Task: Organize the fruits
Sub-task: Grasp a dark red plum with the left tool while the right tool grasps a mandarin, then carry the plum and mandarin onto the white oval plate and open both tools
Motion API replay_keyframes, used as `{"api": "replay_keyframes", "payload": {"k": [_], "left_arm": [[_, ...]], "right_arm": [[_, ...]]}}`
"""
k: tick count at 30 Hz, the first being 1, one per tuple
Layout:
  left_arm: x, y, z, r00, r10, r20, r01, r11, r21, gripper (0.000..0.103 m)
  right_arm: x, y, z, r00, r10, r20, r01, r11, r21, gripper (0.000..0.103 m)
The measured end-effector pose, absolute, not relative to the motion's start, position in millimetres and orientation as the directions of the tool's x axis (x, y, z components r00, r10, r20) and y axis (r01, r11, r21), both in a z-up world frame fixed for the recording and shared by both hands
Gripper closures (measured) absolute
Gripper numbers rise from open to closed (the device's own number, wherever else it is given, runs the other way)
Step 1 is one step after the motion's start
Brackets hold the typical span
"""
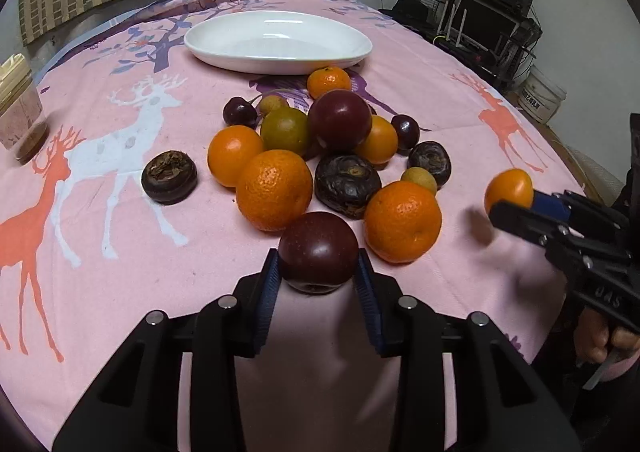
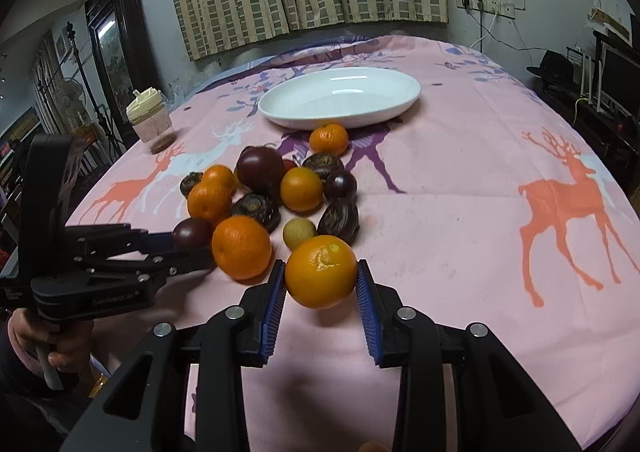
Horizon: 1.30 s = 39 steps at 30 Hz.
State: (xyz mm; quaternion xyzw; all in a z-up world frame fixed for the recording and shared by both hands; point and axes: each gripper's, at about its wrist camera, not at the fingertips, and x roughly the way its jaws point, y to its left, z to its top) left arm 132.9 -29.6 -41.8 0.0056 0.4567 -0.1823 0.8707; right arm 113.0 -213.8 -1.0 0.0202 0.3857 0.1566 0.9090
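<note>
A pile of fruit lies on the pink deer tablecloth: oranges, a dark red plum, dark brown water chestnuts, cherries and small yellow longans. My left gripper is shut on a dark red plum at the near edge of the pile; it also shows in the right wrist view. My right gripper is shut on an orange, held just above the cloth to the right of the pile; it shows in the left wrist view. A white oval dish stands empty behind the pile.
A plastic jar with a beige lid stands at the table's left side. Curtains hang behind the table. A desk with electronics stands beyond the right edge. Bare pink cloth lies right of the pile.
</note>
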Motion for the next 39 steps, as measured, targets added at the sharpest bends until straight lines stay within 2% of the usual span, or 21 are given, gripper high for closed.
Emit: {"api": "replay_keyframes", "payload": {"k": [5, 9, 13, 17, 22, 23, 24, 25, 26, 27, 33, 39], "left_arm": [[142.4, -10.4, -2.7, 0.579, -0.379, -0.722, 0.338, 0.917, -0.211, 0.066], [203.0, -2.7, 31.3, 0.642, -0.387, -0.662, 0.332, 0.919, -0.214, 0.066], [291.1, -11.0, 30.0, 0.605, -0.374, -0.703, 0.310, 0.924, -0.224, 0.066], [362.2, -21.9, 5.1, 0.548, -0.293, -0.783, 0.252, 0.951, -0.179, 0.066], [396.8, -25.2, -16.6, 0.495, -0.276, -0.824, 0.211, 0.958, -0.194, 0.066], [398.6, -25.2, -18.0, 0.499, -0.267, -0.825, 0.203, 0.961, -0.188, 0.063], [397.6, -25.6, -17.2, 0.507, -0.259, -0.822, 0.195, 0.964, -0.183, 0.057], [395.1, -25.1, -14.5, 0.518, -0.254, -0.817, 0.191, 0.965, -0.179, 0.035], [389.5, -23.0, -8.4, 0.542, -0.247, -0.803, 0.184, 0.968, -0.173, 0.019], [386.1, -18.9, -2.5, 0.566, -0.240, -0.789, 0.176, 0.970, -0.169, 0.014], [333.3, 15.5, 40.9, 0.659, -0.254, -0.708, 0.166, 0.967, -0.193, 0.005], [256.3, 49.1, 23.1, 0.728, -0.152, -0.668, 0.110, 0.988, -0.104, 0.005]], "right_arm": [[145.7, -217.9, 24.0, 0.690, 0.328, -0.645, -0.284, 0.943, 0.176, 0.068], [222.8, -211.5, 37.4, 0.685, 0.357, -0.635, -0.290, 0.933, 0.212, 0.068], [300.9, -201.1, 28.1, 0.645, 0.315, -0.696, -0.241, 0.948, 0.206, 0.067], [360.6, -192.4, 10.3, 0.600, 0.277, -0.751, -0.201, 0.960, 0.194, 0.067], [392.7, -185.1, -8.2, 0.560, 0.247, -0.791, -0.190, 0.967, 0.168, 0.067], [395.0, -183.7, -10.4, 0.556, 0.243, -0.795, -0.190, 0.968, 0.163, 0.067], [396.1, -182.2, -11.6, 0.554, 0.237, -0.798, -0.188, 0.969, 0.158, 0.060], [395.8, -181.7, -12.3, 0.554, 0.230, -0.800, -0.182, 0.971, 0.154, 0.050], [392.5, -183.2, -10.0, 0.570, 0.210, -0.795, -0.160, 0.977, 0.144, 0.039], [389.4, -185.8, -7.1, 0.582, 0.198, -0.788, -0.146, 0.980, 0.138, 0.038], [308.6, -203.5, 27.3, 0.656, 0.252, -0.711, -0.147, 0.967, 0.206, 0.033], [189.5, -192.9, 24.8, 0.653, 0.333, -0.680, -0.236, 0.943, 0.236, 0.033]]}}
